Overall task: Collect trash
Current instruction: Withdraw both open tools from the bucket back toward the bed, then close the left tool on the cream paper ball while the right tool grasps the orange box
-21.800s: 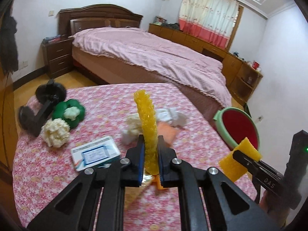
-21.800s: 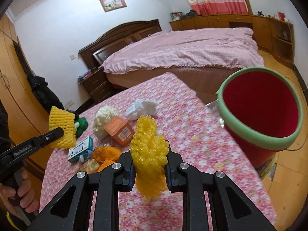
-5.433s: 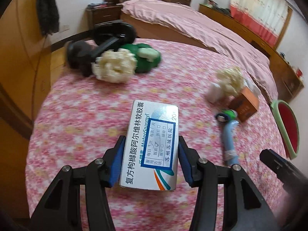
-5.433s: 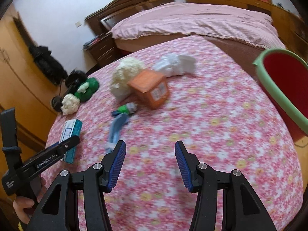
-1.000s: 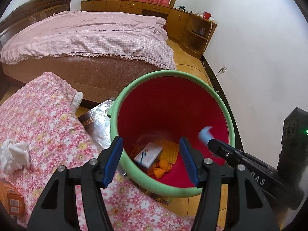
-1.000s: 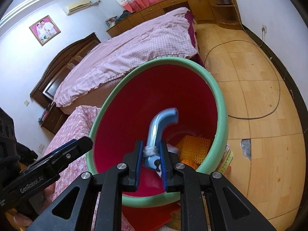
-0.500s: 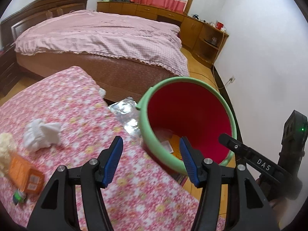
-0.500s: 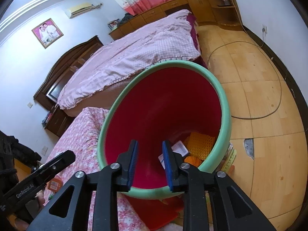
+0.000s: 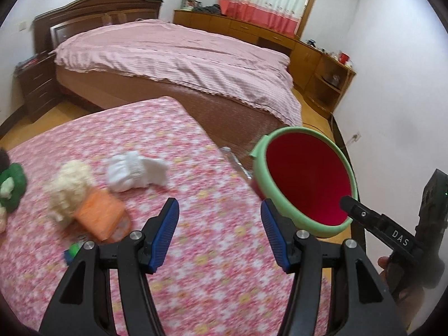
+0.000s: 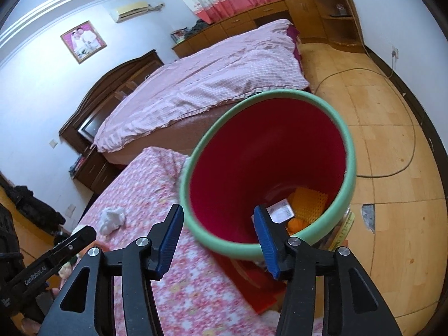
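Observation:
A red bin with a green rim (image 10: 347,151) (image 9: 261,154) stands on the floor beside the flowered table (image 9: 173,145). Inside it lie a yellow foam net (image 10: 309,203), a small box (image 10: 281,208) and orange scraps (image 10: 298,224). My right gripper (image 10: 218,221) hangs over the bin's near rim, its jaws opening with nothing between them. My left gripper (image 9: 219,219) is open and empty above the table. On the table lie an orange box (image 9: 99,214), a white crumpled cloth (image 9: 134,169), a cream fluffy ball (image 9: 70,180) and a green-capped tube end (image 9: 72,250).
A bed with a pink cover (image 9: 179,56) stands behind the table. Wooden cabinets (image 9: 322,64) line the far wall. A green soft toy (image 9: 11,183) sits at the table's left edge. A cable (image 10: 403,128) runs over the wooden floor right of the bin.
The right gripper let the blue tube fall into the bin and its jaws have spread. The left gripper swung from above the bin back over the table, still open.

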### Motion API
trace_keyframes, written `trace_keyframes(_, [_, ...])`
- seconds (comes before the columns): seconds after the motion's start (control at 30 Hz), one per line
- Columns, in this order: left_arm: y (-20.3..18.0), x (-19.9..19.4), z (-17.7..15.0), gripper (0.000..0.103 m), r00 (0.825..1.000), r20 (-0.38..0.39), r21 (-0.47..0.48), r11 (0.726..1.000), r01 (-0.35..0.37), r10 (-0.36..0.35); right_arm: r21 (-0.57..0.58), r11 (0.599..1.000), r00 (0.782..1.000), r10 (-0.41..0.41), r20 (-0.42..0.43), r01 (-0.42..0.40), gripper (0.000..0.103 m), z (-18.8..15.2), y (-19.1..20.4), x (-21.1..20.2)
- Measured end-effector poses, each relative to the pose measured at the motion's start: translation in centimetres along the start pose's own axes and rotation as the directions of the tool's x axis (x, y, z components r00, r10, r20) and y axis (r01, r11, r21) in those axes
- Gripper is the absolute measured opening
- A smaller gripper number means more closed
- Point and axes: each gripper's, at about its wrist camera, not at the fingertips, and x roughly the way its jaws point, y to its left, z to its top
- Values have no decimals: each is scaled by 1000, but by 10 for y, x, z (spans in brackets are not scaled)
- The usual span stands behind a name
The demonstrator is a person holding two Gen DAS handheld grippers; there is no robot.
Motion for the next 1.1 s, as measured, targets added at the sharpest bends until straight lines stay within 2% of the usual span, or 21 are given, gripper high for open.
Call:
trace_keyframes(0.23, [38, -25, -6, 61, 998, 27, -58, 997, -60, 61, -52, 998, 999, 35, -15, -36, 55, -13, 31, 2])
trace_keyframes(0.37, [63, -39, -11, 61, 993, 43, -88, 991, -102, 107, -73, 995, 997, 72, -16, -73, 65, -18, 48, 2])
trace_keyframes(0.6, [107, -59, -19, 61, 983, 61, -148, 975, -165, 176, -133, 987, 995, 81, -52, -87, 65, -28, 79, 13])
trace_keyframes(1.1, [211, -79, -33, 61, 940, 45, -293, 904, -311, 338, -263, 960, 990, 64, -129, -96, 65, -47, 143, 39])
